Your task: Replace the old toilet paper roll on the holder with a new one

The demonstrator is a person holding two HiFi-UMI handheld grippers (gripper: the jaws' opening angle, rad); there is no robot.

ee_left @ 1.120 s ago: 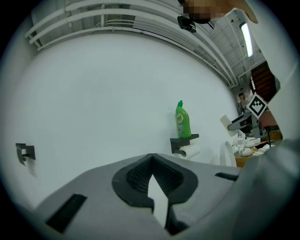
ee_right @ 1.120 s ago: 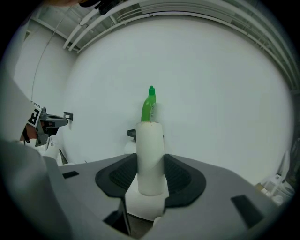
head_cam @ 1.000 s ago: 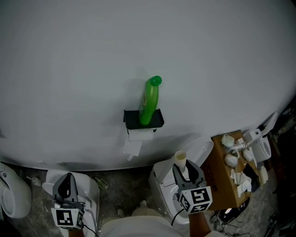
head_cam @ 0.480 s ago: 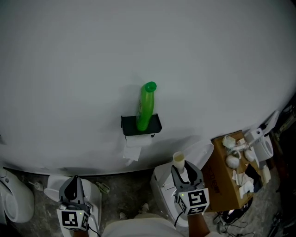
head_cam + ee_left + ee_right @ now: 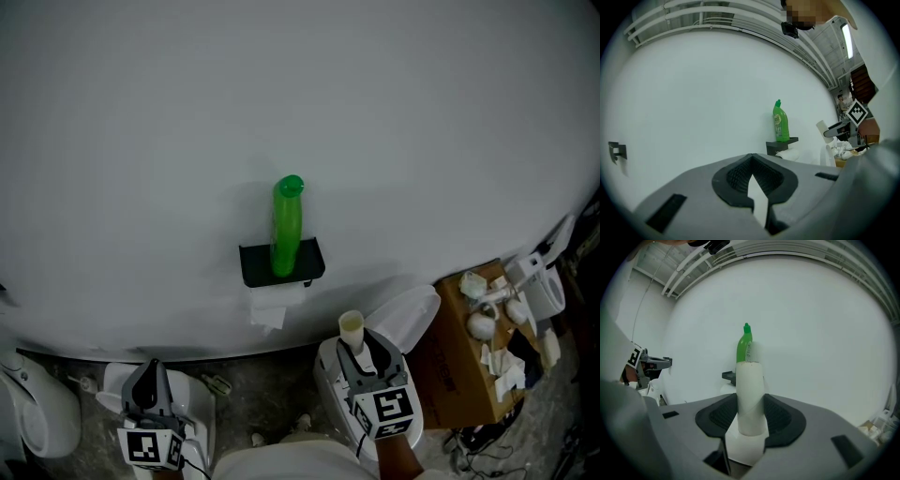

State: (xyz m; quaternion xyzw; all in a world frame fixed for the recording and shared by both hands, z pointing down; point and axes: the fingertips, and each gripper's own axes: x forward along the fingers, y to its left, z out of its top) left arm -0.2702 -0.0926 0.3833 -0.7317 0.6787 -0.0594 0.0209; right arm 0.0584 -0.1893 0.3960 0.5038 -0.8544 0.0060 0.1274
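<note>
"Toilet roll tube: where was it?"

"Upright in the right tongs. Both pads pressed on its lower part, and its open top end stood clear above them. It was bare cardboard with no paper left on it."

"And the holder?"

"It was a black one fixed to the white wall, up and to the left of the tube and well apart from it. A green bottle stood on top of it. White paper hung beneath, with a loose sheet drooping down. Whether that was a full roll or just a remnant, I couldn't make out at that distance."

"What about the left tongs?"

"They were pinched together with nothing between them, held low on the left, far from the holder."

"Anything else down there?"

"A white toilet sat just behind the right tongs with its lid raised. To its right, a cardboard box held crumpled white scraps. Grey floor showed between the two tongs."
</note>
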